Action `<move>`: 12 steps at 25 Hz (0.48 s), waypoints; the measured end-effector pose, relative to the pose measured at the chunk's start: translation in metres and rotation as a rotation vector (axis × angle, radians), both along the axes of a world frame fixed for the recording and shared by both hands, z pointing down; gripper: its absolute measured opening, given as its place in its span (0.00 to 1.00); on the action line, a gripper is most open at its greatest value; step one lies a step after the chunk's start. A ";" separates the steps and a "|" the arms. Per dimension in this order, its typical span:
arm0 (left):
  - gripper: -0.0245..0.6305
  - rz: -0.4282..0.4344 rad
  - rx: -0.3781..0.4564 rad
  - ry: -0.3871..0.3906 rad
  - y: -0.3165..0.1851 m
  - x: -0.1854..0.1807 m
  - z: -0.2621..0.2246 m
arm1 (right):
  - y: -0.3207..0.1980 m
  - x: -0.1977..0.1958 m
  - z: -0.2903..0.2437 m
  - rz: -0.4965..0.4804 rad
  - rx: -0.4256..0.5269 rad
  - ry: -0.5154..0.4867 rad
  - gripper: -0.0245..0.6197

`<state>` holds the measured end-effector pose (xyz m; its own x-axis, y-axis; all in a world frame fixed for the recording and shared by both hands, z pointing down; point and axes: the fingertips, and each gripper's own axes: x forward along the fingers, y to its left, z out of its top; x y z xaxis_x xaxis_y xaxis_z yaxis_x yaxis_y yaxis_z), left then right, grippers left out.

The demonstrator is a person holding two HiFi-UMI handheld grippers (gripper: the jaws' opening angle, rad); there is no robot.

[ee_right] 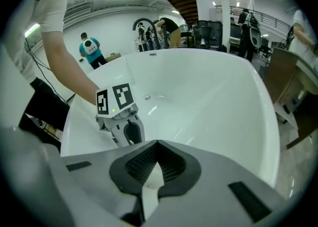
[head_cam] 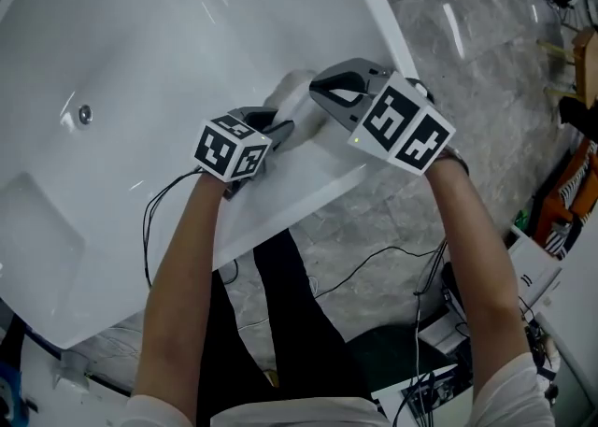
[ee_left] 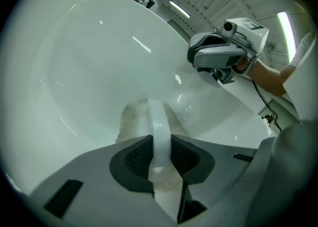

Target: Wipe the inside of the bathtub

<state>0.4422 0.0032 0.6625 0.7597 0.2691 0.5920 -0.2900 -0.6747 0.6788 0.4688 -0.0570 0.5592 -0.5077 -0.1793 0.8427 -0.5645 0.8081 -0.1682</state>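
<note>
The white bathtub [head_cam: 140, 33] fills the upper left of the head view, and both grippers are over its near rim. My left gripper [head_cam: 278, 126] is shut on the white strap [ee_left: 158, 121] of a fluffy white wiping pad [head_cam: 291, 89]. The pad [ee_left: 130, 120] lies against the tub's inner wall [ee_left: 89, 57] just past the jaws [ee_left: 159, 144]. My right gripper [head_cam: 324, 95] hovers beside the pad on its right, jaws shut [ee_right: 156, 146], with nothing that I can make out between them. Each gripper sees the other: the right gripper [ee_left: 218, 54], the left gripper [ee_right: 124, 129].
A metal drain fitting [head_cam: 85, 114] sits on the tub's far wall. Grey stone floor [head_cam: 467, 51] lies to the right, with black cables [head_cam: 374, 262] and boxes [head_cam: 533, 271] near my feet. A faucet [ee_right: 142, 25] and people stand beyond the tub's far end.
</note>
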 end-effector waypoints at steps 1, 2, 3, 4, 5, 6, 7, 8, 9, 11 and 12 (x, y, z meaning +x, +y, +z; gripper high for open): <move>0.20 0.005 0.005 0.005 0.001 0.003 -0.009 | 0.001 0.005 -0.007 0.028 0.005 -0.005 0.07; 0.19 0.008 0.010 0.010 0.002 0.005 -0.017 | 0.003 0.010 -0.014 0.054 0.010 -0.011 0.07; 0.19 0.011 0.014 0.016 0.004 0.008 -0.024 | 0.005 0.014 -0.018 0.078 0.015 -0.015 0.07; 0.19 0.014 0.019 0.021 0.006 0.011 -0.031 | 0.007 0.018 -0.022 0.098 0.021 -0.014 0.07; 0.19 0.019 0.023 0.026 0.007 0.014 -0.038 | 0.010 0.022 -0.026 0.116 0.030 -0.008 0.07; 0.20 0.022 0.028 0.031 0.008 0.017 -0.045 | 0.012 0.028 -0.030 0.133 0.040 -0.002 0.07; 0.19 0.023 0.033 0.037 0.008 0.020 -0.054 | 0.014 0.033 -0.036 0.155 0.049 0.000 0.07; 0.19 0.021 0.037 0.043 0.007 0.024 -0.063 | 0.015 0.039 -0.043 0.179 0.056 -0.003 0.07; 0.19 0.018 0.041 0.048 0.006 0.028 -0.072 | 0.017 0.045 -0.050 0.205 0.061 -0.009 0.07; 0.19 0.011 0.045 0.059 0.006 0.037 -0.091 | 0.022 0.057 -0.063 0.248 0.065 -0.016 0.07; 0.19 0.009 0.045 0.065 0.008 0.041 -0.099 | 0.026 0.062 -0.066 0.267 0.066 -0.016 0.07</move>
<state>0.4837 0.0114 0.5638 0.7948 0.2503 0.5528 -0.2397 -0.7074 0.6649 0.5312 -0.0312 0.4930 -0.4484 -0.3624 0.8171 -0.7565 0.6408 -0.1309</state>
